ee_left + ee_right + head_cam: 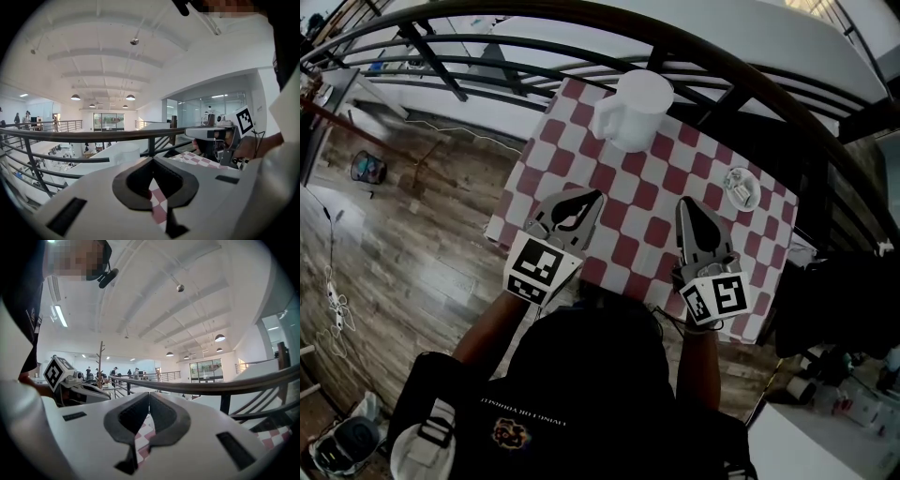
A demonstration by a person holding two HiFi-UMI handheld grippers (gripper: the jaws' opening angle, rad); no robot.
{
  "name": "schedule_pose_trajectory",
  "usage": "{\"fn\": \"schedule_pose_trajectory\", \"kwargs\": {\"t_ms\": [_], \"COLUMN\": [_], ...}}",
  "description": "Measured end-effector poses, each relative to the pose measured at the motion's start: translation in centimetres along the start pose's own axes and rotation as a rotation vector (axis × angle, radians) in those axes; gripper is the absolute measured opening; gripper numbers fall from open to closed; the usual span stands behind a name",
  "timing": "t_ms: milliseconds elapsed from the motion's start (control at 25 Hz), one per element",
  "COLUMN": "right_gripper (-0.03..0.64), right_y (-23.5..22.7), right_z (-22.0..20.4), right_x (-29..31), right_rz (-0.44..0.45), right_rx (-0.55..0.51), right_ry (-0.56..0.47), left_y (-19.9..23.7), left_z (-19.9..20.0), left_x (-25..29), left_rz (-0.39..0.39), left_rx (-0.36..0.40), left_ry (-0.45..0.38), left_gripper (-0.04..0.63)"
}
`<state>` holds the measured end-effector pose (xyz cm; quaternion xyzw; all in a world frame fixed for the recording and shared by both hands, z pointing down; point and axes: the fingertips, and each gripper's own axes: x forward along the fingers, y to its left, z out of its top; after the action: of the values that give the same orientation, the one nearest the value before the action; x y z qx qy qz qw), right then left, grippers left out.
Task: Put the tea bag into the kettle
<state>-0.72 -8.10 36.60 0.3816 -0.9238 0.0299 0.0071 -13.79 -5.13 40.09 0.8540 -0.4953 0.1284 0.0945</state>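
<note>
Floor [394, 244]: wood planks, seen in the head view well below and to the left of the table.
Railing [675, 47]: dark curved bars that run along the far side of the table; both gripper views show them straight ahead.
Table [581, 178]: covered by a red and white checked cloth, set just in front of the railing.
Person [581, 375]: dark top, standing at the near edge of the table with one gripper in each hand.
Kettle [633, 108]: white and upright, at the far edge of the table, well apart from both claws.
Left claw [598, 193] [151, 159]: clenched, its tips meeting with nothing between them. It hangs over the near left part of the cloth, which shows through the gap behind the tips.
Right claw [684, 202] [149, 393]: clenched and empty, over the near right part of the cloth, beside the left claw and apart from it.
Dish [741, 187]: small, white and round, on the right side of the table beyond the right claw.
Tea bag [739, 180]: probably the small pale thing on the dish, though it is too small to be sure. Neither claw touches it.
</note>
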Motion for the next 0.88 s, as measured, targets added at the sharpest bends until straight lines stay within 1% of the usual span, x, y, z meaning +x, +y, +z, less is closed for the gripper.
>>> {"fn": "schedule_pose_trajectory", "kwargs": {"t_ms": [280, 440, 520, 760, 880], "right_gripper": [0.014, 0.014, 0.014, 0.014, 0.014], "right_y": [-1.5, -2.8, -3.6, -6.2, -7.2], "right_z": [1.0, 0.1, 0.0, -0.2, -0.7], "right_x": [2.7, 4.0, 4.8, 7.8, 9.6], "right_rz": [0.025, 0.050, 0.060, 0.087, 0.104], "right_rx": [-0.021, -0.009, -0.012, -0.013, -0.001], "right_ry": [-0.018, -0.004, -0.001, 0.004, 0.018], "left_y": [2.5, 3.9, 4.9, 7.6, 8.5], "left_z": [2.2, 2.5, 2.7, 3.2, 3.2], "left_x": [1.6, 2.7, 3.4, 6.0, 7.6], "left_rz": [0.037, 0.051, 0.070, 0.139, 0.150], "left_rx": [0.006, -0.038, -0.056, -0.048, -0.077], "left_ry": [-0.044, -0.058, -0.066, -0.064, -0.053], "left_gripper": [-0.002, -0.002, -0.002, -0.002, -0.002]}}
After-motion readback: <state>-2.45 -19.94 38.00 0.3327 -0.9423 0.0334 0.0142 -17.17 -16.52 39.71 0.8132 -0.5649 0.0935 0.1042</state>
